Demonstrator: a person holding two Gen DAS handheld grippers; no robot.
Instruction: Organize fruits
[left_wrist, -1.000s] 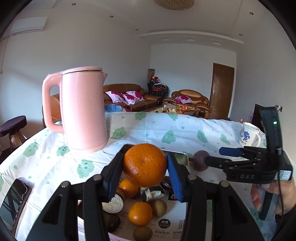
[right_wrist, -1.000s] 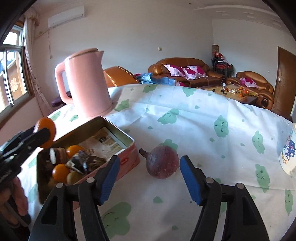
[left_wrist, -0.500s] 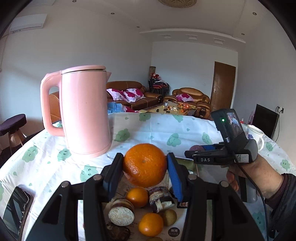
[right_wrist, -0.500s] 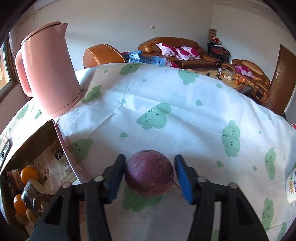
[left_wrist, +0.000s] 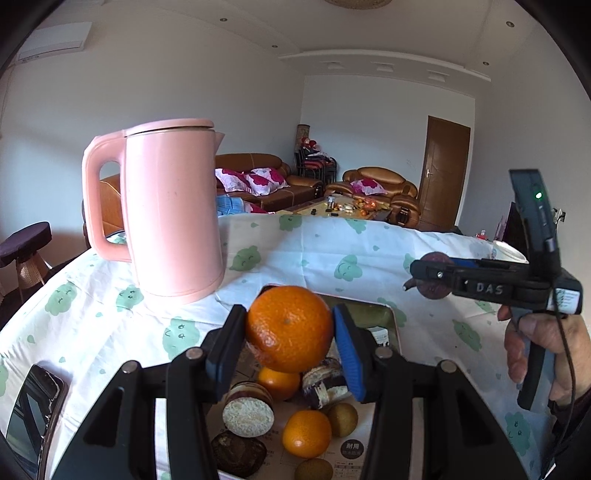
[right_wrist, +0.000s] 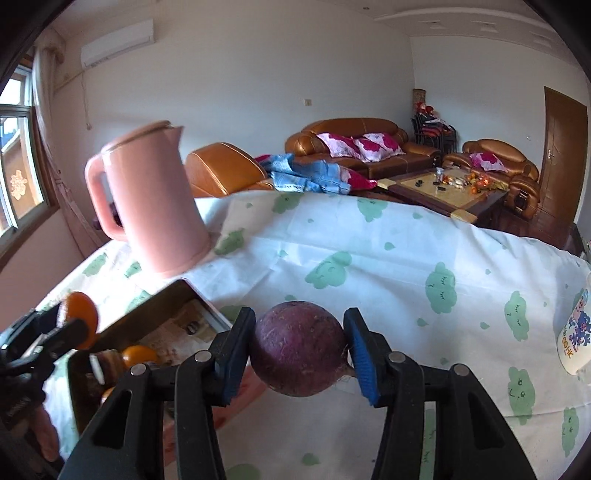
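My left gripper is shut on an orange and holds it above an open tin box that holds more oranges, small brown fruits and cakes. My right gripper is shut on a round purple fruit and holds it lifted above the tablecloth, just right of the tin box. In the left wrist view the right gripper is at the right with the purple fruit in it. In the right wrist view the left gripper with its orange is at the far left.
A tall pink kettle stands on the table behind the tin box. A phone lies near the left table edge. A white printed mug stands at the right. The white cloth with green clouds covers the table.
My right gripper closed on the purple fruit and lifted it off the cloth. My left gripper kept the orange above the tin box.
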